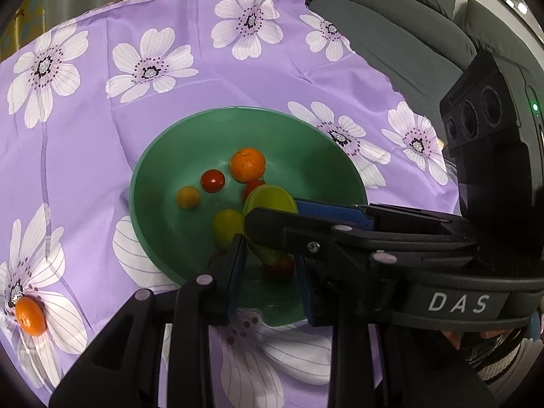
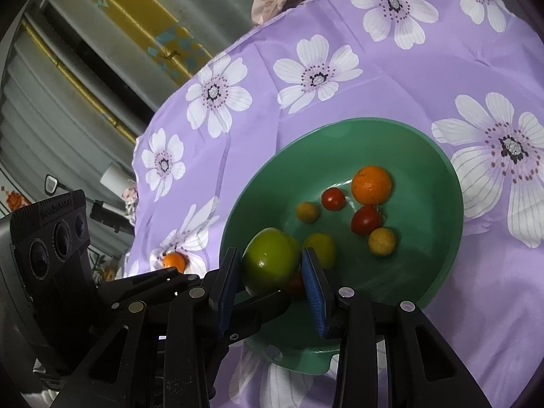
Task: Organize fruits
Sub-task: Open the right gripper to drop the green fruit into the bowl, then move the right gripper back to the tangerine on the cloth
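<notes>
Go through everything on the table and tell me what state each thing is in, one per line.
Green fruit: held between the right gripper's pads, over the bowl.
Right gripper: shut on the green fruit.
Left gripper: shut, empty, over the bowl's near edge.
Bowl: upright on the cloth, holding fruit.
Big orange: resting in the bowl.
Small orange: on the cloth, outside the bowl.

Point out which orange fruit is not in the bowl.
The small orange lying on the purple flowered cloth, well apart from the green bowl. The other orange sits inside the bowl among the fruit.
</notes>
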The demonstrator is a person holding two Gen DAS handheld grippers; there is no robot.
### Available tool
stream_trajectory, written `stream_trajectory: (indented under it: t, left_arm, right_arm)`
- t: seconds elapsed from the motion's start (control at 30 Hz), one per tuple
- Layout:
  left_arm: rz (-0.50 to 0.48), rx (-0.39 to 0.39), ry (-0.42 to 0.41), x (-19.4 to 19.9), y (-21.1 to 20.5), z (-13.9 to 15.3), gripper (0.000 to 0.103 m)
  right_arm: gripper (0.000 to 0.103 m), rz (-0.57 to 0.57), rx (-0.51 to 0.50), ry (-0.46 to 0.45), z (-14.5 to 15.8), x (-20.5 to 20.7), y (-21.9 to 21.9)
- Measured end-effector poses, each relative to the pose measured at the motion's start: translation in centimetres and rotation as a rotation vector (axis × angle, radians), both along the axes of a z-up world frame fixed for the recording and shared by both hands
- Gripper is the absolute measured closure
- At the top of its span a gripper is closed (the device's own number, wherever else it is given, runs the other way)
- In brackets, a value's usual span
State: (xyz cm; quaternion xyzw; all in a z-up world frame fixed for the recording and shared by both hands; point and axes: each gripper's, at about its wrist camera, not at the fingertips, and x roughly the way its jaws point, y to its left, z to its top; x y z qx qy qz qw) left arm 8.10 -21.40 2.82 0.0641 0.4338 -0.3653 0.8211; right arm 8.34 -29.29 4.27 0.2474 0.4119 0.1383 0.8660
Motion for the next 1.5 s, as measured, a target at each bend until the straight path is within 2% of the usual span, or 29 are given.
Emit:
stream_trajectory:
  t: [0.57,1.07,1.37,1.5]
  left_arm:
    - [0.005,0.009,0.011,0.2,-0.3,-0.5,0.074]
    - [0.035,0.001,0.020,0.6,0.3,-0.7,0.074]
    - [0.075,0.031,-0.047,-1.2,1.5,0.3,0.048]
    - [0.112,0.048,-0.074,-3.1,3.4,0.2,0.045]
  right_arm:
    - [0.064,0.000,-0.042,0.009,-0.4,0.3,0.2]
    - [0.064,-0.015,-0.033,0.022,-0.4,0.2,-0.1]
    - [0.061,-0.031,-0.023,0.022,0.1,-0.9,-0.5]
    - [0.059,-0.036,-0.009,0.013,0.5,-1.8,-0.3]
